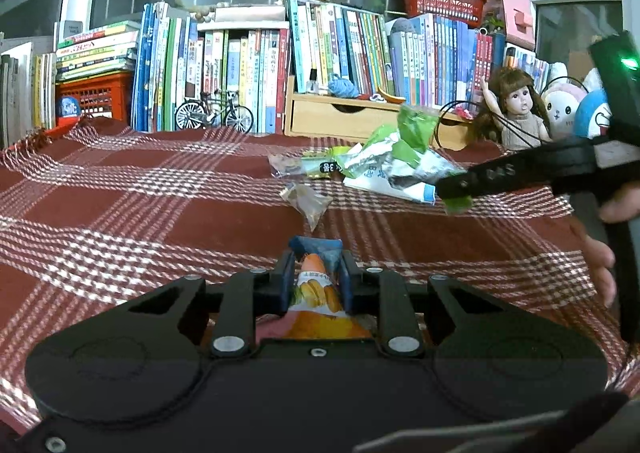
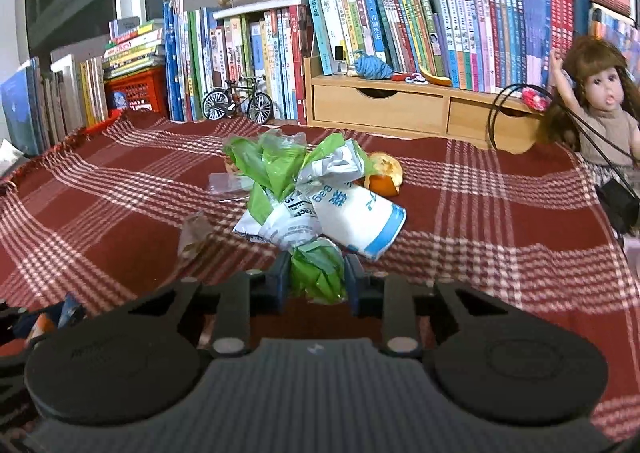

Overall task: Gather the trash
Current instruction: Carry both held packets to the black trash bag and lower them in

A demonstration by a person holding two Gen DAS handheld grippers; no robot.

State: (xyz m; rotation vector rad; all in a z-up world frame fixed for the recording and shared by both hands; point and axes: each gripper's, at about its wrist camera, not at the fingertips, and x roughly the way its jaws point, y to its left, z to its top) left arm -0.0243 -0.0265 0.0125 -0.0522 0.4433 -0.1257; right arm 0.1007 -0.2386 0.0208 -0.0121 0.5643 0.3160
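My left gripper (image 1: 316, 265) is shut on an orange and blue snack wrapper (image 1: 320, 289), held just above the red plaid cloth (image 1: 160, 213). In the right wrist view my right gripper (image 2: 316, 273) is shut on a green plastic bag (image 2: 318, 271) that belongs to a heap of green and white wrappers (image 2: 320, 197). The left wrist view shows that same heap (image 1: 384, 161) at the right, with the right gripper (image 1: 456, 193) reaching into it. A crumpled clear wrapper (image 1: 306, 199) lies loose between the two grippers, also visible as the clear wrapper (image 2: 194, 231). Orange peel (image 2: 384, 173) sits behind the heap.
Rows of books (image 2: 400, 13) line the back, with a wooden drawer unit (image 2: 400, 109), a model bicycle (image 2: 238, 101) and a red crate (image 1: 98, 93). A doll (image 2: 596, 101) and plush toys (image 1: 568, 105) stand at the right. A hand (image 1: 604, 265) grips the right tool.
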